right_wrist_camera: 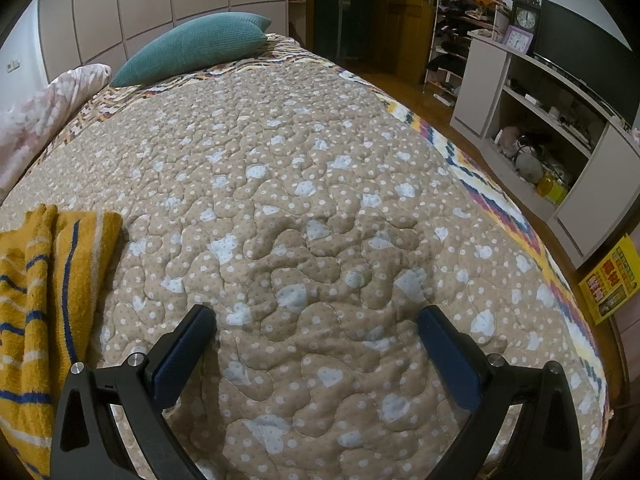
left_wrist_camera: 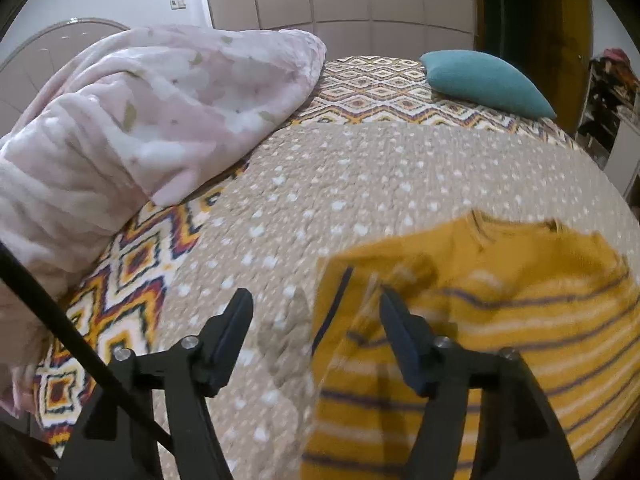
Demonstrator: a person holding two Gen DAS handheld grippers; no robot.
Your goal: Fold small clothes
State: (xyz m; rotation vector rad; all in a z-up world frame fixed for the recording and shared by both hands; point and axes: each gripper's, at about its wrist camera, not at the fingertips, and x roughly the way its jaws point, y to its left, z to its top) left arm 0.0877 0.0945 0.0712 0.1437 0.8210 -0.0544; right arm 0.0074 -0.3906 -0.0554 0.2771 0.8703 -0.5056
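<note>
Striped yellow top (left_wrist_camera: 500, 320) lies flat on the quilted bed (left_wrist_camera: 360, 184), partly folded, long axis running fwd away from the tongs. Left tongs (left_wrist_camera: 316, 304) are nearer, parted & empty, right finger over the top's left edge. Right tongs (right_wrist_camera: 316, 320) gape empty over bare quilt, top off to their left, so left hand looks better placed for next fold

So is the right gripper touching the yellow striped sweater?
Apart. The right wrist view shows the right gripper open over bare quilt, while the yellow striped sweater lies off to the left with quilt showing between.
</note>
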